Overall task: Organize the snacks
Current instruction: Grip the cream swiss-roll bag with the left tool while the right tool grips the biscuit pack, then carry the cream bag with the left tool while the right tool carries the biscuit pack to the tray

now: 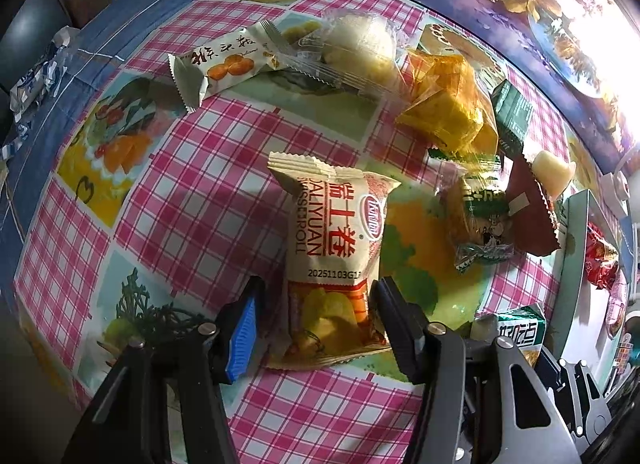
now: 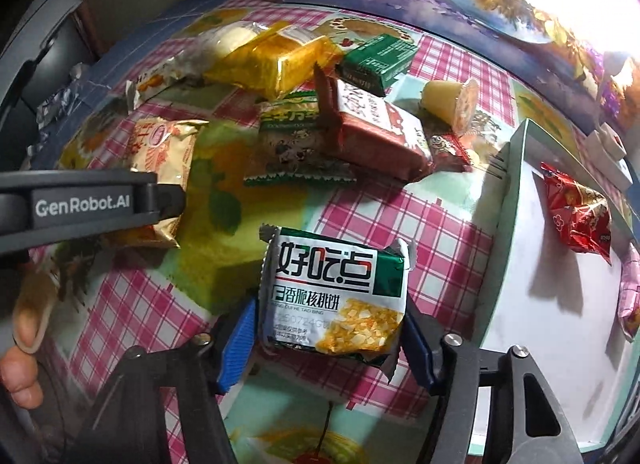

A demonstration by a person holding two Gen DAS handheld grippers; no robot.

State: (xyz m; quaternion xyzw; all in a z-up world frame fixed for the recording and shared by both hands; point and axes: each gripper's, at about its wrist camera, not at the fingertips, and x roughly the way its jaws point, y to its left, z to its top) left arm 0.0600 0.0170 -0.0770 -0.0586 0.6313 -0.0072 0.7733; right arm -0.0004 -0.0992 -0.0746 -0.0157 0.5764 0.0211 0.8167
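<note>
Right gripper (image 2: 328, 338): its two fingers, blue-padded, are closed against both sides of a green-and-white biscuit packet (image 2: 334, 296), which stands upright between them.
Left gripper (image 1: 316, 324): the right finger touches the lower edge of a cream swiss roll packet (image 1: 334, 256); the blue pad of the left finger (image 1: 240, 338) stands slightly apart from it, so whether it actually pinches I cannot tell.
Swiss roll packet: glossy, puffed foil with crimped zigzag ends, lying on the checked tablecloth (image 1: 208, 192).
Tablecloth: shiny plastic, pink-and-white plaid with fruit pictures.
Tray (image 2: 516, 232): pale, flat, with a raised rim, at 3 o'clock of the biscuit packet; a red foil snack (image 2: 578, 210) lies inside it.
Pile at 12 o'clock in the right wrist view: a brown-red wrapper (image 2: 376, 132) leaning over a green cow-print packet (image 2: 296, 144), a yellow cellophane block (image 2: 272, 60), a dark green carton (image 2: 376, 60), and a small jelly cup (image 2: 452, 102) tipped on its side.
Far left in the left wrist view: a white orange-print bar (image 1: 224, 64) touching a clear bag with a pale cake (image 1: 360, 50).
Obstruction: the left gripper's dark arm crosses at 9 o'clock in the right wrist view, covering part of the swiss roll packet.
</note>
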